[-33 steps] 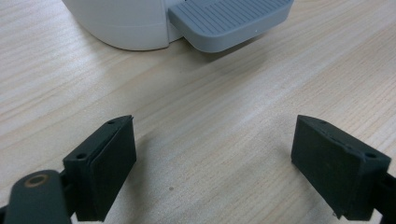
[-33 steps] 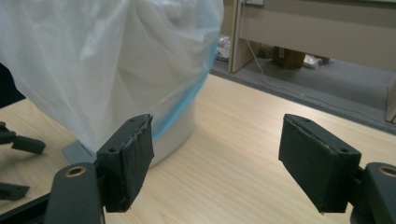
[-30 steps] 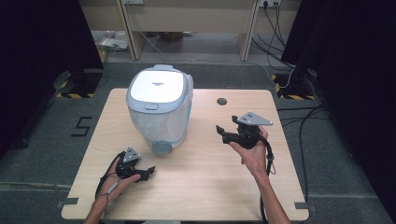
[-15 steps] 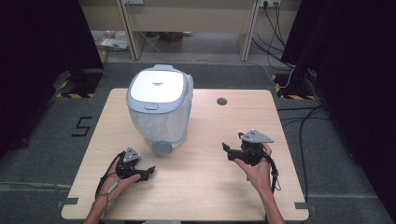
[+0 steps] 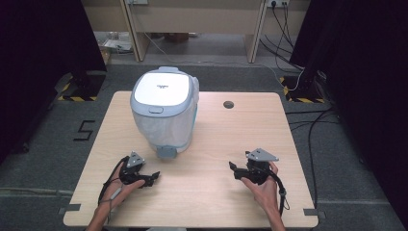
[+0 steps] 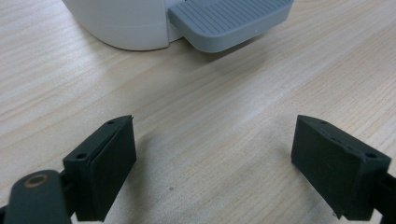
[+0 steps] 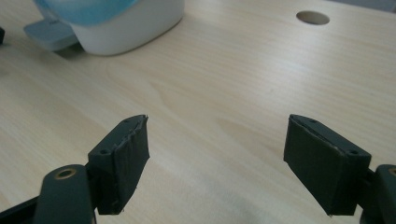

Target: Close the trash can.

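A small pedal bin (image 5: pixel 163 113) with a white lid and a blue liner stands at the back left of the wooden table (image 5: pixel 211 134), its grey pedal (image 5: pixel 167 152) facing the front. My left gripper (image 5: pixel 153 177) rests low on the table just in front and left of the pedal, open, with nothing between its fingers. The left gripper view looks past its jaws (image 6: pixel 212 154) at the pedal (image 6: pixel 229 21) close ahead. My right gripper (image 5: pixel 234 169) is held low over the front right of the table, open and empty, pointing left. In the right gripper view (image 7: pixel 217 154) the bin (image 7: pixel 126 23) lies farther off.
A round cable hole (image 5: pixel 228 104) is cut in the table behind the middle; it also shows in the right gripper view as a cable hole (image 7: pixel 313 17) at the top. Bare wood lies between the two grippers. Cables run over the grey floor (image 5: pixel 308 120) at the right.
My right gripper has come down from mid-air toward the table and nearer the front edge. The left gripper and the bin have stayed in place.
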{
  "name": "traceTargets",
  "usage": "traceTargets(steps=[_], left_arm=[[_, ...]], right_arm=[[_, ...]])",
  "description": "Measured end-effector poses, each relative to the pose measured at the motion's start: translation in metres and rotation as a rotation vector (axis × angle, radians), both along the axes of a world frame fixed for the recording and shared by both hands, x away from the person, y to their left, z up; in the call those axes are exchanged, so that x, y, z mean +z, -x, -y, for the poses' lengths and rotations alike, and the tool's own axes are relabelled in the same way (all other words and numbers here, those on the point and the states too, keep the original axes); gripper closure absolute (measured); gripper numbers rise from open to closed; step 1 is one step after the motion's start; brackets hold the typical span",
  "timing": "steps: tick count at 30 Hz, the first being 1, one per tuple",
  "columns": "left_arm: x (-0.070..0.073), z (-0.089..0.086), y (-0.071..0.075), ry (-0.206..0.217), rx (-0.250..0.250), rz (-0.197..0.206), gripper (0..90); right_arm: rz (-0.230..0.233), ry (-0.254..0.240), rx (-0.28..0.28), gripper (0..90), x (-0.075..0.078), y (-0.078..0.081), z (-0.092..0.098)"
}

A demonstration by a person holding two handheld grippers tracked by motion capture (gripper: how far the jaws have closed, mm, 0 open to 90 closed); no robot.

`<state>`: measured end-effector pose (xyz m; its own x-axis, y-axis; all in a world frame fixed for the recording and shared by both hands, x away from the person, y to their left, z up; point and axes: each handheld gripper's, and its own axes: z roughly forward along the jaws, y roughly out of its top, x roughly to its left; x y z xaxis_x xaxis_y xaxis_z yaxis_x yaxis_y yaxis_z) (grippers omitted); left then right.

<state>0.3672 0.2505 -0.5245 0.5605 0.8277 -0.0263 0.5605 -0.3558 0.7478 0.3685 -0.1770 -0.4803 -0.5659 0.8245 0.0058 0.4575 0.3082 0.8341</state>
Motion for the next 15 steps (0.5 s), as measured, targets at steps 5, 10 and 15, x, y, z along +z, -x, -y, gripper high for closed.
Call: traceTargets(steps=[5,10,15], left_arm=[[0.000,0.000,0.000,0.000,0.000,0.000,12.8],[0.000,0.000,0.000,0.000,0.000,0.000,12.8],[0.000,0.000,0.000,0.000,0.000,0.000,12.8]], right_arm=[[-0.042,0.017,-0.004,21.0,-0.014,0.007,0.002],[-0.090,0.050,-0.012,18.1,-0.026,0.011,0.002],[-0.116,0.066,-0.023,18.3,-0.034,0.015,0.001]])
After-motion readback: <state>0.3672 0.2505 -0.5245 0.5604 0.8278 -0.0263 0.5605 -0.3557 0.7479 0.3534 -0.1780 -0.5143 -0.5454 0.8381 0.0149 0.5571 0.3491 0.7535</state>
